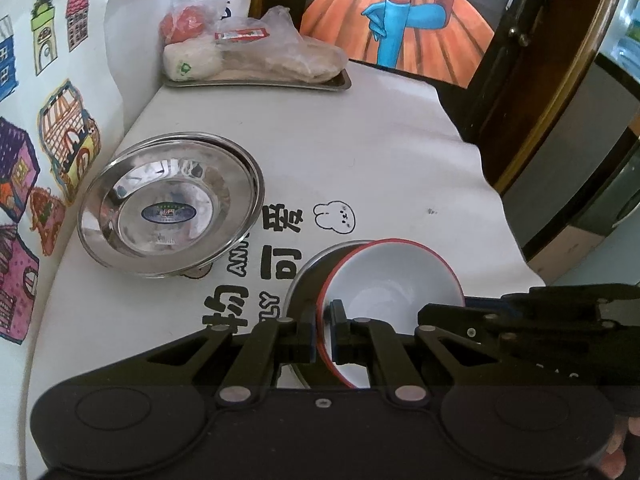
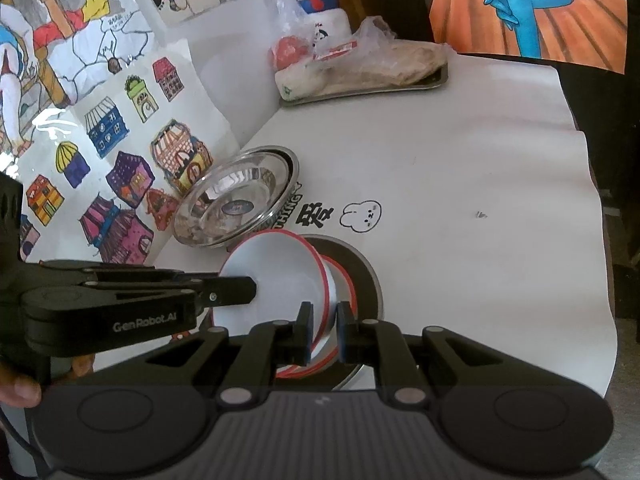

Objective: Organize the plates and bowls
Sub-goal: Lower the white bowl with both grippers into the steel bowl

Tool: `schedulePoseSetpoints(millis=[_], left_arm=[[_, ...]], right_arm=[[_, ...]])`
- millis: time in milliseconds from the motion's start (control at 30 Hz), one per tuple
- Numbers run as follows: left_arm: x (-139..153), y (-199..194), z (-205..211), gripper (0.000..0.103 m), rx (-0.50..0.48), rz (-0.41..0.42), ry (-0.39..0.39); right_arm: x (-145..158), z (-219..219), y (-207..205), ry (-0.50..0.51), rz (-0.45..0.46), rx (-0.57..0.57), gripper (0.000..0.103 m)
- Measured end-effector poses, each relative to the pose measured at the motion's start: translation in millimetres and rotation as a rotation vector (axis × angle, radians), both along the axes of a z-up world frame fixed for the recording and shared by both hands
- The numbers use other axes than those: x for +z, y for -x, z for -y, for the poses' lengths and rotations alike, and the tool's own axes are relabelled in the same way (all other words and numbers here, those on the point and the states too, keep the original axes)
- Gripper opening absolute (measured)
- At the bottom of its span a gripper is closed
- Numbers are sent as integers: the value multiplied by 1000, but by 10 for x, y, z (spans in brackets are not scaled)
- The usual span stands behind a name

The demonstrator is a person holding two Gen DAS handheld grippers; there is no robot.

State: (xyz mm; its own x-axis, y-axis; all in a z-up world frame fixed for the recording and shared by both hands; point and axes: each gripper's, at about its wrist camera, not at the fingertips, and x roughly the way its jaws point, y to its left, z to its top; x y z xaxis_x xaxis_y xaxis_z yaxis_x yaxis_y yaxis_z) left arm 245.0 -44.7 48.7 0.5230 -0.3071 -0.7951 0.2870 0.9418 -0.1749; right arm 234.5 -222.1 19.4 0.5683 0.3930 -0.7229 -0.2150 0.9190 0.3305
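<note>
Both grippers are working the same cluster of dishes at the near edge of the white paper-covered table [image 1: 380, 152]. The left gripper [image 1: 324, 330] is pinching the thin rim of a smooth white bowl with a red edge [image 1: 394, 280], its blue-padded jaws nearly together with only the bowl's wall between them, and the bowl is tilting up on its side. From the right wrist view, the right gripper [image 2: 324, 330] is clamping the rim of a second red-rimmed white bowl [image 2: 338, 280] nested beneath the first, jaws drawn in tight on it. That lower bowl is sitting in a round grey metal dish [image 2: 366, 268]; exactly how deep it is sitting, I cannot quite tell behind the fingers. The left gripper [image 2: 240, 290] is reaching in from the left, touching the upper bowl [image 2: 276, 268].

Further back near the wall, a shiny stainless steel plate stack [image 1: 170, 204] is resting, shallow and mirror-bright, with an oval blue sticker in its centre. At the far end, a rectangular metal tray [image 1: 256, 82] is carrying crinkled plastic bags of food [image 1: 260, 46].
</note>
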Motion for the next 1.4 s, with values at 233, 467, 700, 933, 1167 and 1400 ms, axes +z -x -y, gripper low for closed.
schedulePoseSetpoints(millis=[233,467,700,933,1167,1400], left_arm=[[37,-67,57,8,-33,-31,-44],[53,-126,98,8,-51,-56,-70],[47,-135,110,8,-52,-61,-69],[55,-139,103,8,-49,-61,-65],[78,-124,88,9,-51,-52,-56],[134,-72,27,14,-45,-25,-25]], right_arm=[[47,-80,-27,65,-26,33,15],[82,-111,-52,107,-42,50,16],[76,-73,-71,109,-38,48,20],[107,-73,-22,123,-8,52,20],[143,-4,31,120,21,56,20],[123,-64,76,139,66,78,14]])
